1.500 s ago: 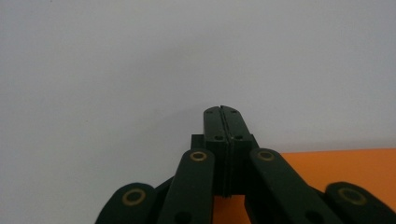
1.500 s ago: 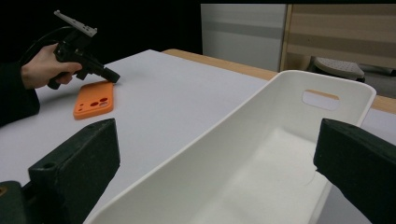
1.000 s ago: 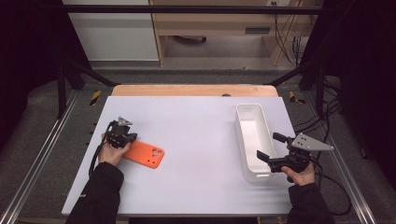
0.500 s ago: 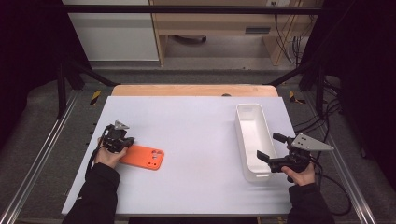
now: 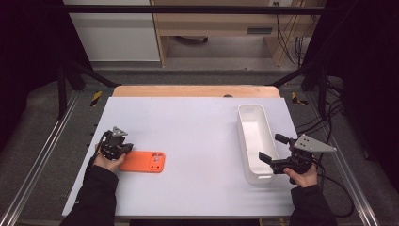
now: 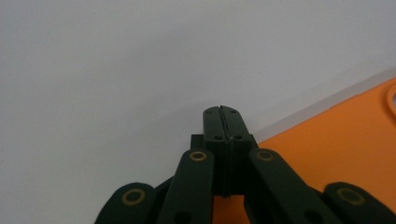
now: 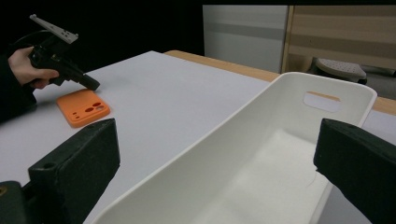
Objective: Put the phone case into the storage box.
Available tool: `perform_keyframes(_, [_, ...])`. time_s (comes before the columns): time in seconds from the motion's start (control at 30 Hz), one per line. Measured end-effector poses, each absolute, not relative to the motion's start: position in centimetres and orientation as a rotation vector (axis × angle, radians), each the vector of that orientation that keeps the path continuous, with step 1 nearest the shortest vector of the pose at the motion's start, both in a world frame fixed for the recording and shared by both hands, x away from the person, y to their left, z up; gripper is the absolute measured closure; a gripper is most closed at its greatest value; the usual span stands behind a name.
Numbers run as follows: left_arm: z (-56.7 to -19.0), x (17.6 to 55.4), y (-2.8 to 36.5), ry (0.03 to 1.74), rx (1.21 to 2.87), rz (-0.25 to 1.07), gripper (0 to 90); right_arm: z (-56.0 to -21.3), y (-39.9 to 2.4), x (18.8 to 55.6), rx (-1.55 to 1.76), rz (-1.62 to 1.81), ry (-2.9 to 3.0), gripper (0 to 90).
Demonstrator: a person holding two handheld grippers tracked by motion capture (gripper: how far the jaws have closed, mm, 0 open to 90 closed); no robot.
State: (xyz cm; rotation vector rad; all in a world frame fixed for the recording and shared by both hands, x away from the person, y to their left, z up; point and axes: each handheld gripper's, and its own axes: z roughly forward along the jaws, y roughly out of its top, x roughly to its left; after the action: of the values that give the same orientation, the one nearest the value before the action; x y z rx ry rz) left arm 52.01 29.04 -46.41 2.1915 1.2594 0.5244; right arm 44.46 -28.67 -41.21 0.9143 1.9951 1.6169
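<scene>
On the tabletop, near-left: the flat orange rubbery phone case (image 5: pixel 142 161), with camera cut-outs at one end, is seen lying flat on the white tabletop (image 5: pixel 188 127), well apart from the bin.
Left tongs: the left tongs (image 5: pixel 123 149) are seen closed, jaw against jaw, with nothing between them; the tips are held at the near-left end of the case, and in the left gripper view (image 6: pixel 223 116) they are set just beside its edge. Whether that edge is touched cannot be told.
Container: the long white plastic bin (image 5: pixel 256 141), with a handle slot in its far end wall, stands at the right of the tabletop.
Contents: nothing is seen inside the bin; its floor (image 7: pixel 261 186) is bare.
Right tongs: the right tongs (image 5: pixel 272 148) are held wide open, the jaws set to either side of the bin's near end (image 7: pixel 219 154), with the walls not pressed.
Done so far: judged as very little; the case is not yet lifted and the bin is only straddled.
Left to do: judged as nearly everything; the case is likely to be gripped, carried across and laid in the bin.
</scene>
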Motion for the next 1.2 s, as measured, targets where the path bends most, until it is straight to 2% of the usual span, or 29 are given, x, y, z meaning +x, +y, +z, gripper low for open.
perform_keyframes(1.2, [-46.5, 46.3, 29.1, 1.227, 2.203, 0.487, 90.0, -41.1, -28.7, 44.4, 0.912, 1.623, 1.994, 0.9])
